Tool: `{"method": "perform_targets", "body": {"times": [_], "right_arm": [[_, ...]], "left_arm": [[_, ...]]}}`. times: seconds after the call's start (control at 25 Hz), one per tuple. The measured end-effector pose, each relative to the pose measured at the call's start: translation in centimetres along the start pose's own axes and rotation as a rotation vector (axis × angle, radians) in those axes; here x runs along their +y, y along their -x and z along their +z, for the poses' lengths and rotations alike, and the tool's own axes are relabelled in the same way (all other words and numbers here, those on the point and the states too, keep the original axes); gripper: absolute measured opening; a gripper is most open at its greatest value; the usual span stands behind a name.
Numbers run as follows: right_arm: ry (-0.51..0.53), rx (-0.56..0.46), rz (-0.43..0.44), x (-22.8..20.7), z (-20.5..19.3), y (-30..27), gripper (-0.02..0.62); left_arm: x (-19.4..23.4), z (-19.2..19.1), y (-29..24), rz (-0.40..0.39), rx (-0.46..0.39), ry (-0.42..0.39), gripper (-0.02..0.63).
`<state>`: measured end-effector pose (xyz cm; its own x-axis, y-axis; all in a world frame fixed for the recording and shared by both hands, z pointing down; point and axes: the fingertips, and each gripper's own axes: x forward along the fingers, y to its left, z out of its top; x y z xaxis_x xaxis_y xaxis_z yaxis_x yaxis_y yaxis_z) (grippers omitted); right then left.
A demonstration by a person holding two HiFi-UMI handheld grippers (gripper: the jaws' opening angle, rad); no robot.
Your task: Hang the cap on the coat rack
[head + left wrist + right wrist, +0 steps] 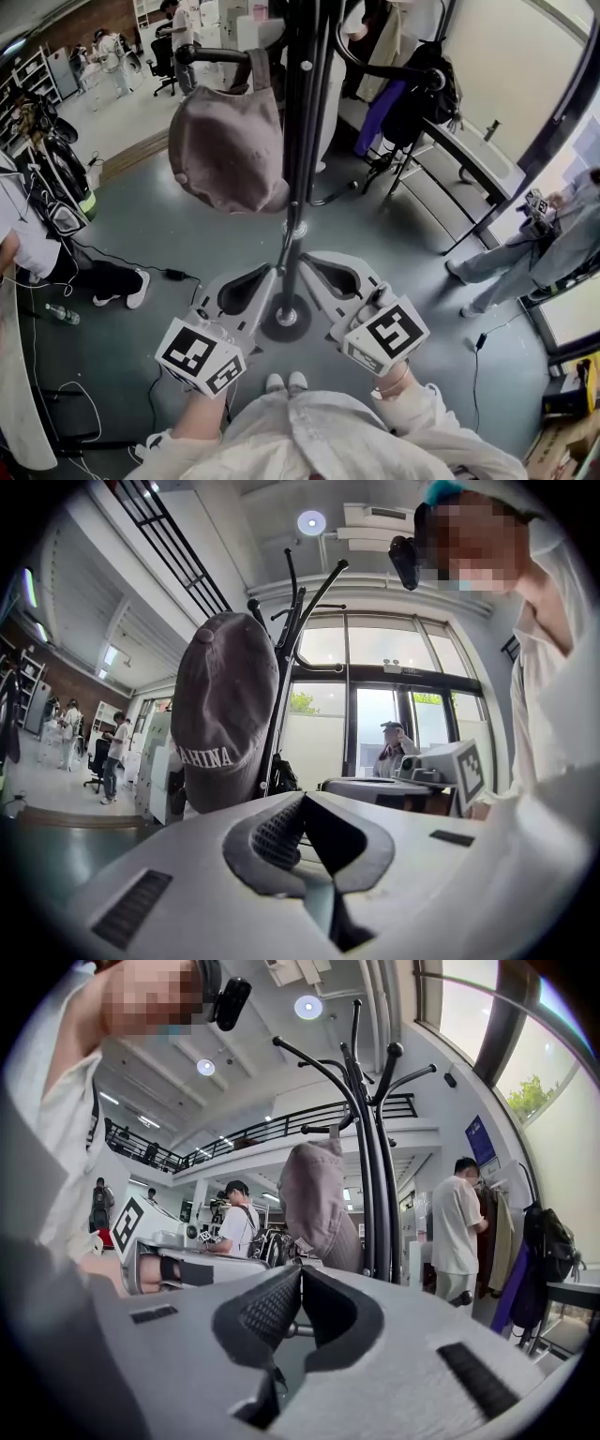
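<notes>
The faded brown cap (230, 150) hangs on a hook arm of the black coat rack (302, 112), just left of its pole. The left gripper (246, 286) and the right gripper (336, 277) sit low, well below the cap, each with its jaws pressed together and empty, and the pole stands between them. Behind, a black backpack (427, 89) hangs on what may be a second rack. A bystander in grey (525, 248) stands at the right.
</notes>
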<state>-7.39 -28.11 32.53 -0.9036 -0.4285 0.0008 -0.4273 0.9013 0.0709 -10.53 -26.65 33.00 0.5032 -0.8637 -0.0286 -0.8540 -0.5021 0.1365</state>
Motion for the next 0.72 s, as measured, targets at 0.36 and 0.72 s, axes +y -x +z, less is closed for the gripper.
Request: {"method": "perform_targets", "body": {"times": [0.36,0.72], "right_arm": [[-0.050,0.058,0.025,1.4,-2.9,0.1,0.003],[-0.062,0.134,0.047,2.0,-5.8,1.5,0.003]], "left_arm": [[-0.3,-2.6,1.0,-0.010,0.054,0.057,0.015],[-1.6,-5.4,1.2,-0.044,0.104,0.086,0.015]]}}
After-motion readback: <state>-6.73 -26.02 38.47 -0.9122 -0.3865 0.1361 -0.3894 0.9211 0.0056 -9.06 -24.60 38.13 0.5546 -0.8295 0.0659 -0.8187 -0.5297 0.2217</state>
